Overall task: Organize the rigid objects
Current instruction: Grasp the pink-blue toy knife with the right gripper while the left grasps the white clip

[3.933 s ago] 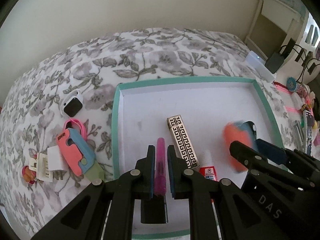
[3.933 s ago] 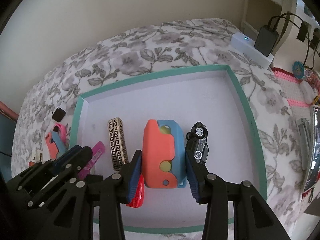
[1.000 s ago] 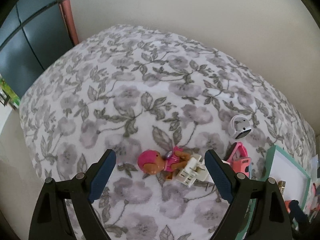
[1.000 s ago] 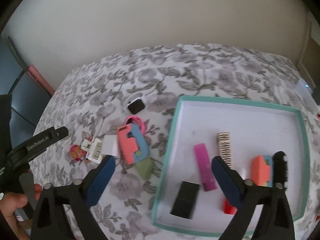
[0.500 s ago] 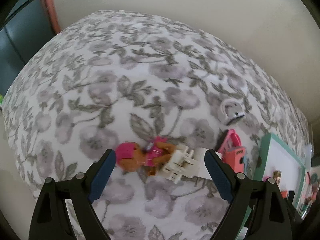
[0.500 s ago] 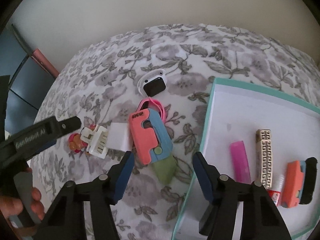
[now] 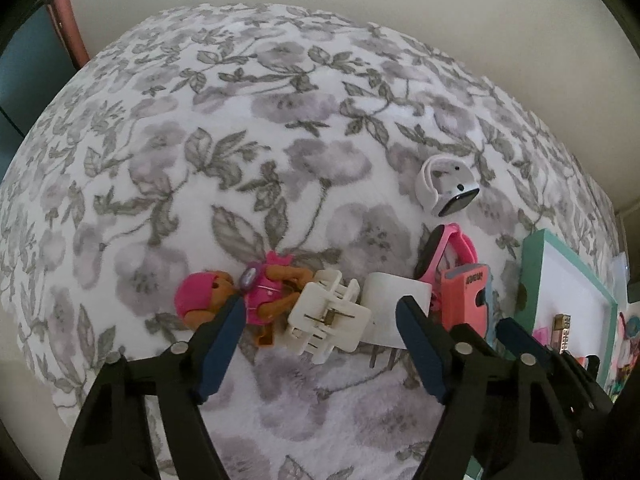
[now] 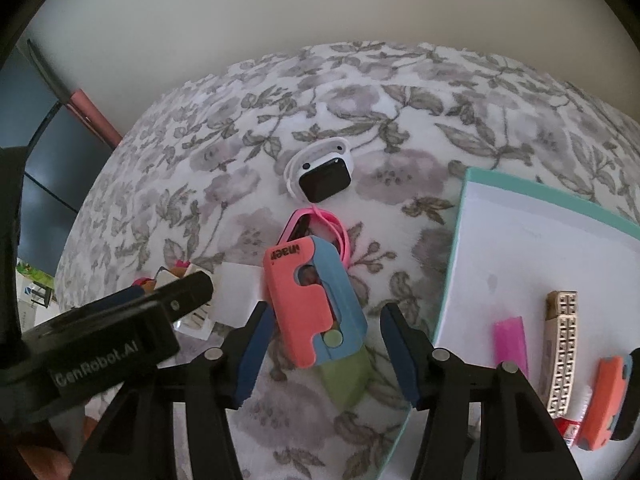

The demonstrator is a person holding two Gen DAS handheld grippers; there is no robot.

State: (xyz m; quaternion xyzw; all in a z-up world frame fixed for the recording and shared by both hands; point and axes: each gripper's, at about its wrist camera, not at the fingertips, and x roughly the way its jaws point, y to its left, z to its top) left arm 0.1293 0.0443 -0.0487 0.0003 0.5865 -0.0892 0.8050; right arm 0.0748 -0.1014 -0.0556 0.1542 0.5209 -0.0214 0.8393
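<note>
Only the left wrist view shows the doll (image 7: 240, 300) fully.

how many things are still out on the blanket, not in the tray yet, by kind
Smartwatches: 2, white and pink
Coral-and-blue toy cutter: 1
White hair claw clip: 1
White block: 1
Toy figure in pink: 1
Total: 6
</note>
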